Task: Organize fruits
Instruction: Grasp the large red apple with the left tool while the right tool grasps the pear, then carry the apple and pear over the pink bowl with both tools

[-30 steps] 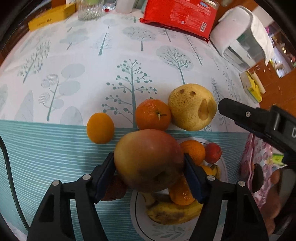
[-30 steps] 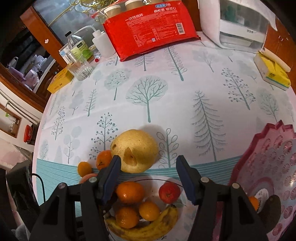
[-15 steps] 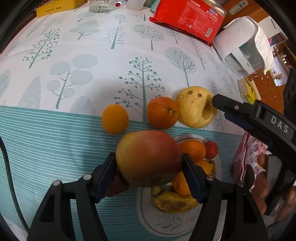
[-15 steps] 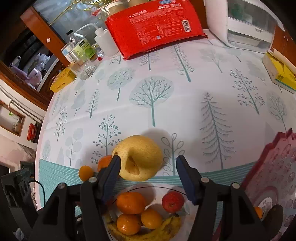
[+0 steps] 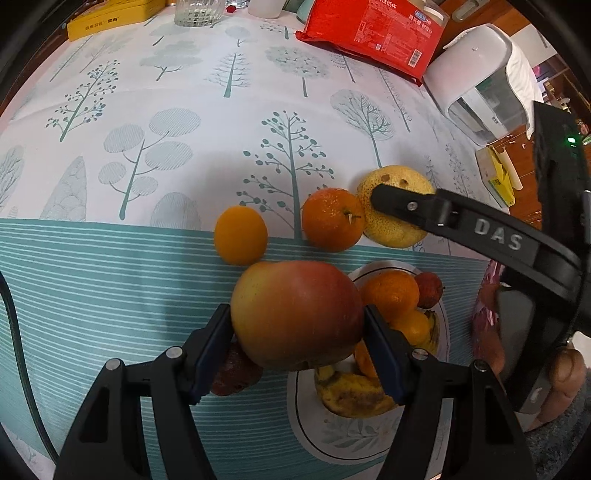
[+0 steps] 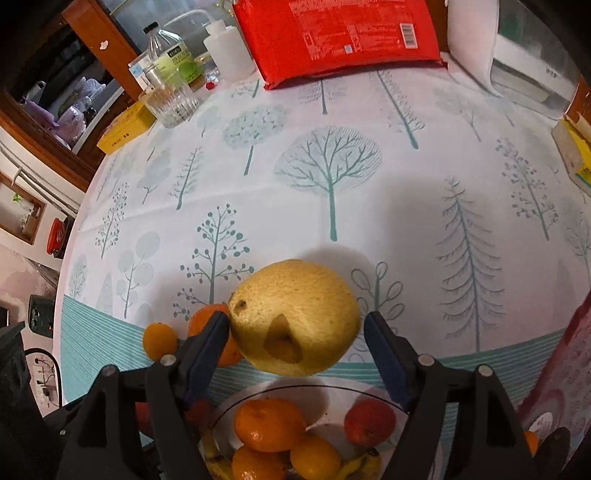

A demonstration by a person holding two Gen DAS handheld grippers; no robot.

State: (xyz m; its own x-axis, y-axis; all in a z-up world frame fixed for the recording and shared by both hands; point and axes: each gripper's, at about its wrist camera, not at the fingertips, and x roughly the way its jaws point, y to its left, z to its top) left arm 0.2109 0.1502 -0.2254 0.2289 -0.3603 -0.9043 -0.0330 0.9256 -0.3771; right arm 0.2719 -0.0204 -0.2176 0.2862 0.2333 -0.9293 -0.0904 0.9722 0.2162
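My left gripper is shut on a red-yellow mango, held above the table beside a white plate with oranges, a small red fruit and a banana. My right gripper is open around a big yellow pear on the table; its left pad touches the pear, its right pad is apart from it. The pear also shows in the left wrist view, with the right gripper's finger across it. Two oranges lie left of the pear. The plate sits just below the pear.
A red packet, a white appliance, a glass, bottles and a yellow box stand at the table's far side. A pink patterned dish is at the right. A dark red fruit lies under the left gripper.
My right gripper has moved forward and now has the pear between its fingers. My left gripper still holds the mango and has drawn back a little.
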